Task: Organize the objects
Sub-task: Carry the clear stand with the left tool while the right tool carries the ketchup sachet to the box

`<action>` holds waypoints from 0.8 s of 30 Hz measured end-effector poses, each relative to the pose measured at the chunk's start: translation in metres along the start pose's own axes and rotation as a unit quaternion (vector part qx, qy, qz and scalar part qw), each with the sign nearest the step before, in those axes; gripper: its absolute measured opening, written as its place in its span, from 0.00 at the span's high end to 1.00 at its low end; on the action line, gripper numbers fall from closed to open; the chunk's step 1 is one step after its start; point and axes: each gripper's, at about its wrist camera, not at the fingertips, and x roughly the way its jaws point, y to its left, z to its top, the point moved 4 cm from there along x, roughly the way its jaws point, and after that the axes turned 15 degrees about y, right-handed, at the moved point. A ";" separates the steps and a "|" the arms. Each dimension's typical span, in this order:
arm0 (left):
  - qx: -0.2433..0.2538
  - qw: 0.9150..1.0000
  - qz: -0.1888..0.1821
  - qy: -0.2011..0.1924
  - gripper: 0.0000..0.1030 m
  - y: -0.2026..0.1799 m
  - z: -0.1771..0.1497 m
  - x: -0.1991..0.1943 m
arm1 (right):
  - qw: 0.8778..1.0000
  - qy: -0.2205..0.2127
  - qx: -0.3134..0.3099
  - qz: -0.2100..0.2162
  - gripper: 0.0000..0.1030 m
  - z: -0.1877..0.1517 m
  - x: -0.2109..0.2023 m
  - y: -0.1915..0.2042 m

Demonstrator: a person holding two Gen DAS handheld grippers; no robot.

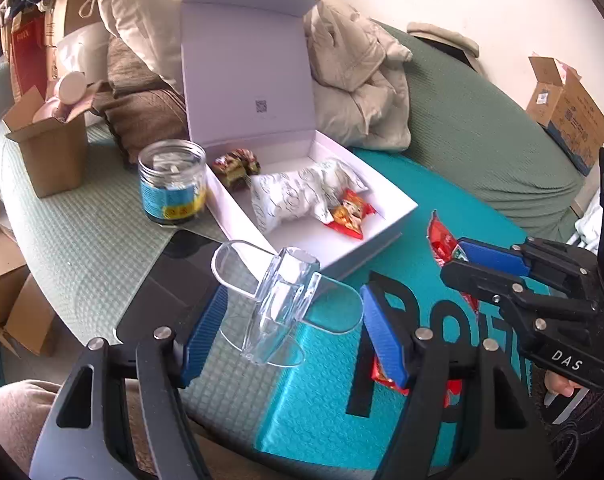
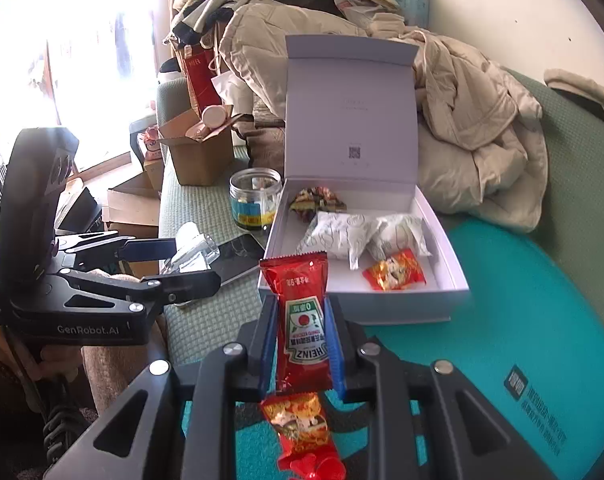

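Cluttered green sofa cushions (image 1: 482, 128) and a teal padded mailer (image 2: 502, 312) are serving as our work surface, with a heap of beige bedding behind. We are holding a red Heinz ketchup sachet (image 2: 302, 320) upright in our right tool (image 2: 302, 336), whose blue pads are clamped on it, just short of the open white box (image 2: 442, 236).

Inside that box two white pouches (image 2: 342, 236), a dark wrapped snack (image 2: 318, 200) and a small red-orange packet (image 2: 394, 270) are already lying, so we judge the sorting partly done. A second red snack packet (image 2: 302, 432) is still waiting on the mailer below the right tool, and a clear acrylic stand (image 1: 278, 300), a dark phone (image 1: 170, 288) and a glass jar (image 1: 172, 180) are sitting outside the box.

Our left tool (image 1: 286, 328) is hovering low with its fingers spread wide on either side of the acrylic stand, not touching it.
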 end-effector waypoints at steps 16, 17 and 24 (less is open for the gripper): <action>-0.006 1.000 0.028 -0.013 0.34 0.014 0.044 -0.004 | 1.000 -0.026 -0.001 0.004 0.78 0.041 0.001 -0.013; -0.006 1.000 0.028 -0.013 0.34 0.014 0.047 -0.003 | 1.000 -0.027 0.002 0.005 0.78 0.042 0.002 -0.016; 0.007 0.999 0.036 -0.007 0.34 0.007 0.075 0.015 | 0.999 -0.041 0.015 0.005 0.78 0.057 0.004 -0.036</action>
